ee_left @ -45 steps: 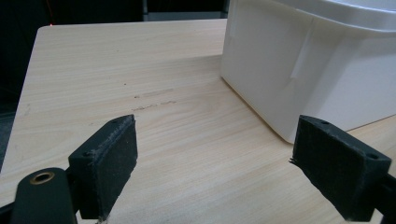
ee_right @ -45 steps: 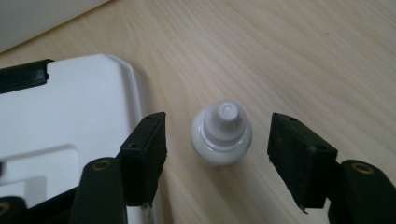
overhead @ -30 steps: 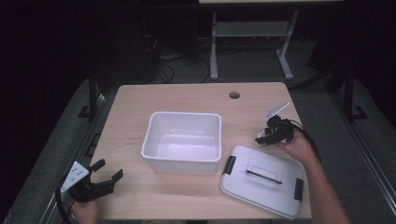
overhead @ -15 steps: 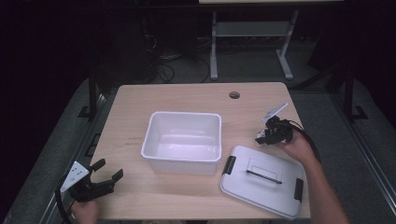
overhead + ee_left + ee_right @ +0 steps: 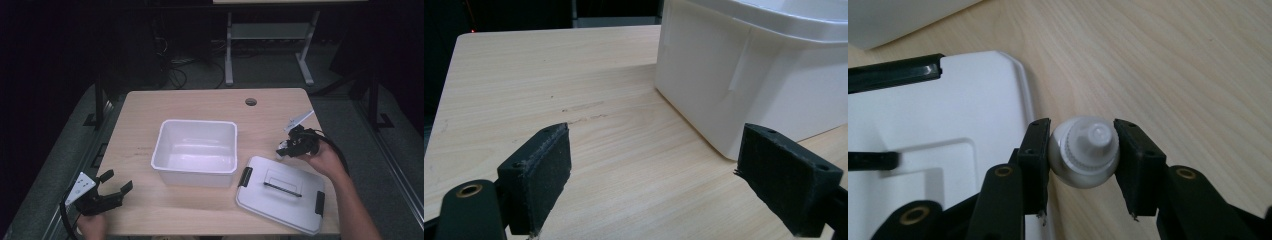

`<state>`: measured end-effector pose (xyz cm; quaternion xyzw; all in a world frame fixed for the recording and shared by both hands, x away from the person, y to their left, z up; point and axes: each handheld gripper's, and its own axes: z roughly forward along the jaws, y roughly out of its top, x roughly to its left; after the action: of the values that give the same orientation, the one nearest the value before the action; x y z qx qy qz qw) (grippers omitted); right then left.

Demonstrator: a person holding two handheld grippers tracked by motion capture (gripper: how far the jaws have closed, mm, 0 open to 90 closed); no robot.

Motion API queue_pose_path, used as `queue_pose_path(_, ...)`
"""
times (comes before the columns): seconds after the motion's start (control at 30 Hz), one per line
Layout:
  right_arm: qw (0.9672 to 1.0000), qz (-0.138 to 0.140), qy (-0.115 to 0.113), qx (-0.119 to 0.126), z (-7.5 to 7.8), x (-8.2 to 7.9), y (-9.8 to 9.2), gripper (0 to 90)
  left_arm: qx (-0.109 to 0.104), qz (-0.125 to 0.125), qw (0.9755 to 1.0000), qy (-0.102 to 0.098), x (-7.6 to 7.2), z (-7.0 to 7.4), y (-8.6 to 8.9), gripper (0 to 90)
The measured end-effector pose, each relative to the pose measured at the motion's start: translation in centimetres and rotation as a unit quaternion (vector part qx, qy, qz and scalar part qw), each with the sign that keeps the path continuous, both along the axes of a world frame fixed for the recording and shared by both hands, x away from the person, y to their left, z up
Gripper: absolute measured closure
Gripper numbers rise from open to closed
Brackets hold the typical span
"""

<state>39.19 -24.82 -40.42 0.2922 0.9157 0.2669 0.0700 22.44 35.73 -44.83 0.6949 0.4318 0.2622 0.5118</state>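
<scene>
Dark room, pale wood table point(image 5: 200, 107). On it, white tub point(image 5: 196, 150) in the middle, open on top, and flat lid point(image 5: 290, 205) lying just right of it. Up over the far right corner of that lid, right gripper point(image 5: 283, 149), pads just squeezed in and now clamped on small white bottle point(image 5: 1085, 156), one pad each side. Cap end facing the camera in right gripper view, so long way of bottle running along the jaws. Tub off to the left of bottle, past the lid; nearer hand, the right. Left gripper point(image 5: 117, 180) low at near left corner, fingers wide apart, nothing between. From high view, open tub top. From left gripper view, tub's side wall, close.
</scene>
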Motion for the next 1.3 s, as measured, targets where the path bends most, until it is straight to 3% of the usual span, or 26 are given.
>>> queue_pose_path(0.53,0.9999,0.013,-0.005,0.01,3.3,-2.5,0.5,59.8,-0.012,0.0,0.9999,-0.005,-0.2,0.2,0.1,13.0)
queue_pose_path(1.1,0.9989,0.04,-0.012,0.022,6.1,-5.0,1.8,59.8,-0.003,-0.004,1.0,-0.002,-0.2,0.1,0.0,13.0)
queue_pose_path(1.3,0.9987,0.043,-0.003,0.026,6.5,-5.7,2.0,59.8,0.0,-0.005,1.0,-0.002,-0.1,0.1,-0.2,13.0)
